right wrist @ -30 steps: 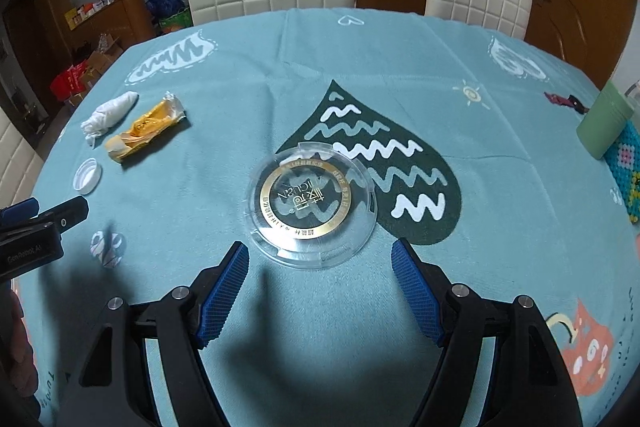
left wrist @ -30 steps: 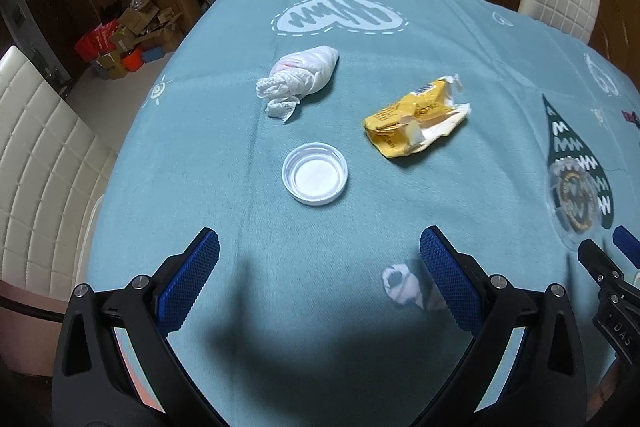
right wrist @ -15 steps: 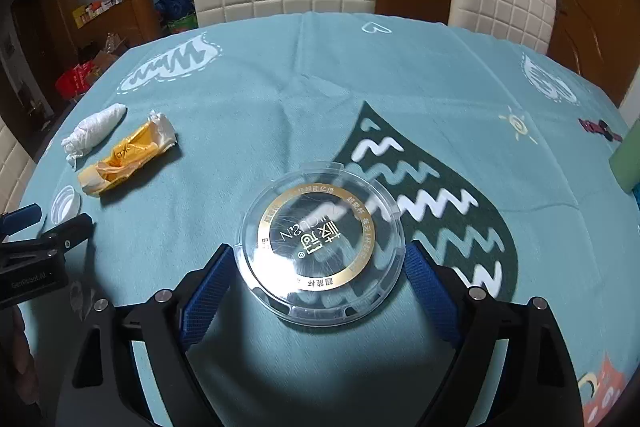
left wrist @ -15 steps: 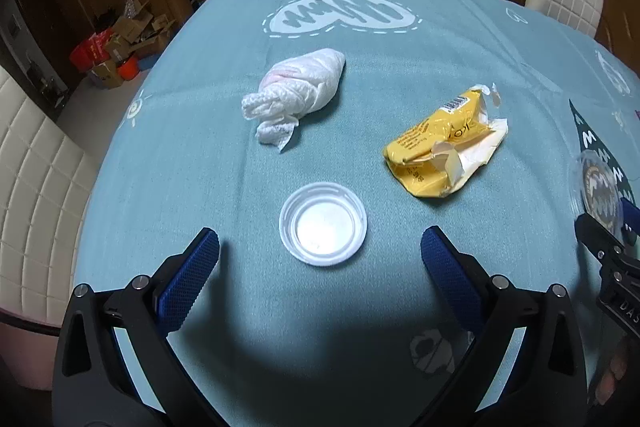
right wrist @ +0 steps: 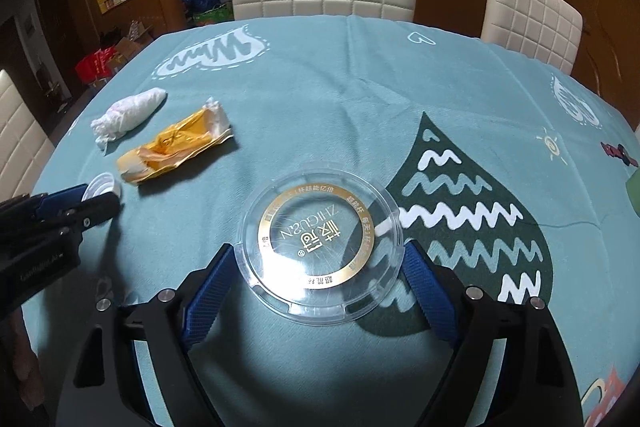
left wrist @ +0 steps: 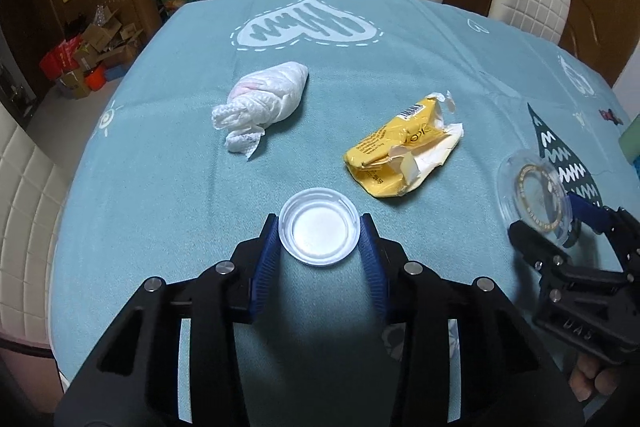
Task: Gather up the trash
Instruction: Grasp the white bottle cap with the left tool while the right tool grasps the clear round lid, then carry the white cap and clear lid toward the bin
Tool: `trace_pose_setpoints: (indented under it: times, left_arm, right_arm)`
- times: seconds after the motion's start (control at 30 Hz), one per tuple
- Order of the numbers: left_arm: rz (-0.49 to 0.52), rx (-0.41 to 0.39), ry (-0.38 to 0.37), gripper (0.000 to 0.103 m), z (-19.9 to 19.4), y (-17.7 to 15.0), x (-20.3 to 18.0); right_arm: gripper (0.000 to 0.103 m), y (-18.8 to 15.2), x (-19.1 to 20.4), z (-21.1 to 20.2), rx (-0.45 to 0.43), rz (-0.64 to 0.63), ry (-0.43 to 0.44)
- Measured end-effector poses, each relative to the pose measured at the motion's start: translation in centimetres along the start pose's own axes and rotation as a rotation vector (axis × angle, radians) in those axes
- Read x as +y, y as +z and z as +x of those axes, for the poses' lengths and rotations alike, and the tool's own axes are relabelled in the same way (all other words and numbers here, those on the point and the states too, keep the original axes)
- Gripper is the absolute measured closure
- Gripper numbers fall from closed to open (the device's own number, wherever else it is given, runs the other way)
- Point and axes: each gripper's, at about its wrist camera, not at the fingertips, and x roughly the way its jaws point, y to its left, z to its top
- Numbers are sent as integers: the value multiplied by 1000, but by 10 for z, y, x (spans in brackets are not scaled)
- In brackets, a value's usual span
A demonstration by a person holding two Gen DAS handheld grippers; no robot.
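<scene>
Teal tablecloth [left wrist: 192,227], claws gripping lids.

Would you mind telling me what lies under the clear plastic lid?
Through the clear plastic lid only the teal tablecloth shows, with part of its dark drop print at the right edge. The gold ring hides a thin band beneath.

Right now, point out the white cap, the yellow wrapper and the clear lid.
white cap [left wrist: 319,230], left wrist view, its inner floor
yellow wrapper [left wrist: 390,143], left wrist view, the printed yellow face
clear lid [right wrist: 318,241], right wrist view, centre inside the gold ring
</scene>
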Motion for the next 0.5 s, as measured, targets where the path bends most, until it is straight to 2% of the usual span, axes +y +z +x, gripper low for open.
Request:
trace_pose_setpoints:
  times: [0.23, 0.5]
  left_arm:
    - [3, 1, -12, 62, -13, -11, -2]
    - [-1, -44, 7, 62, -43, -19, 3]
  right_arm:
    - [21, -9, 9, -18, -9, -19, 4]
    - [22, -11, 26, -46, -48, -58, 20]
